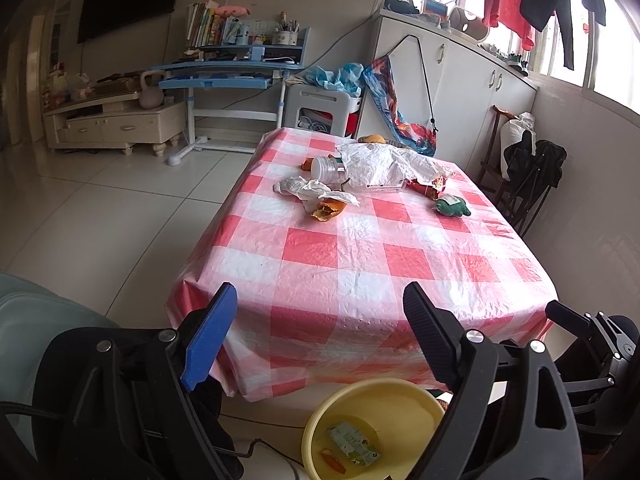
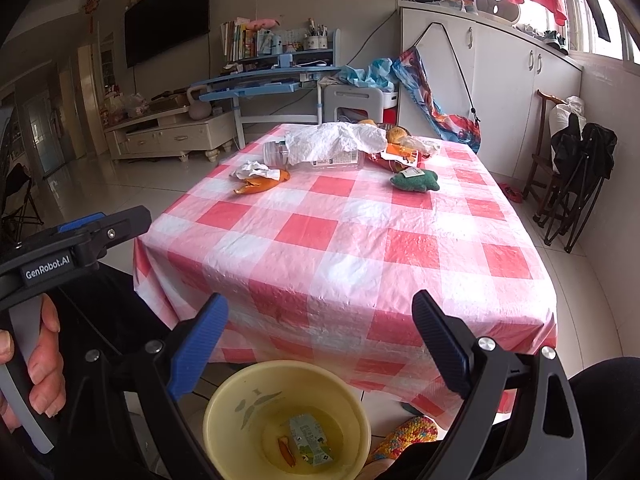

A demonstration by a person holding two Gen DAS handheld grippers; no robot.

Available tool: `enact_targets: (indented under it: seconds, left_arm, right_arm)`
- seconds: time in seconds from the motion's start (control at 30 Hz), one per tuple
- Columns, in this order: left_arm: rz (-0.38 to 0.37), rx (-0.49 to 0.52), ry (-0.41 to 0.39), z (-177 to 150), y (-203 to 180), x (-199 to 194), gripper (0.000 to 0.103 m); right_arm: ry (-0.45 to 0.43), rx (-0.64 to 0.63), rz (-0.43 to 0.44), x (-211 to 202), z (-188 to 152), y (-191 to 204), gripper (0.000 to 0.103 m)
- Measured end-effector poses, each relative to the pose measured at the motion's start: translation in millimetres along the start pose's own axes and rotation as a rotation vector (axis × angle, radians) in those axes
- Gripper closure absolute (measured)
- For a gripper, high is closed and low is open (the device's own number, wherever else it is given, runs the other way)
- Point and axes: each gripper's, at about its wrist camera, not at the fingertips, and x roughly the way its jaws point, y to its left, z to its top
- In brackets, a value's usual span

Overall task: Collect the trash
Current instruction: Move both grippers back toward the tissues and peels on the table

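Trash (image 1: 360, 176) is heaped at the worktop's (image 1: 360, 264) far end: peel, tissue, bottle, wrappers. Bin (image 2: 286, 420) sits on the floor at the near edge, likely for short drops; it already holds a carton. Left gripper (image 1: 320, 336) and right gripper (image 2: 320, 344) are both back near the bin, fingers wide and empty.

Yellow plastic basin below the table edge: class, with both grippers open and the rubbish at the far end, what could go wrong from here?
1. The yellow plastic basin sits low, beyond the red-and-white checked tablecloth; dropped pieces may miss it.
2. The clear plastic bottle lies on its side, part-covered by crumpled white plastic sheet; it may roll away.
3. The green plush toy might get binned wrongly.
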Motion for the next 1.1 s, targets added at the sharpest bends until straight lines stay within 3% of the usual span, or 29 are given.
enact_targets:
  seconds: [0.97,1.1]
  left_arm:
    - [0.004,0.008,0.006,-2,2,2,0.017]
    - [-0.018,-0.026,0.022,3,16,2,0.016]
  right_arm:
    - [0.008,0.011,0.028,3,0,2,0.014]
    - [-0.002,0.034,0.053,6,15,-2,0.014]
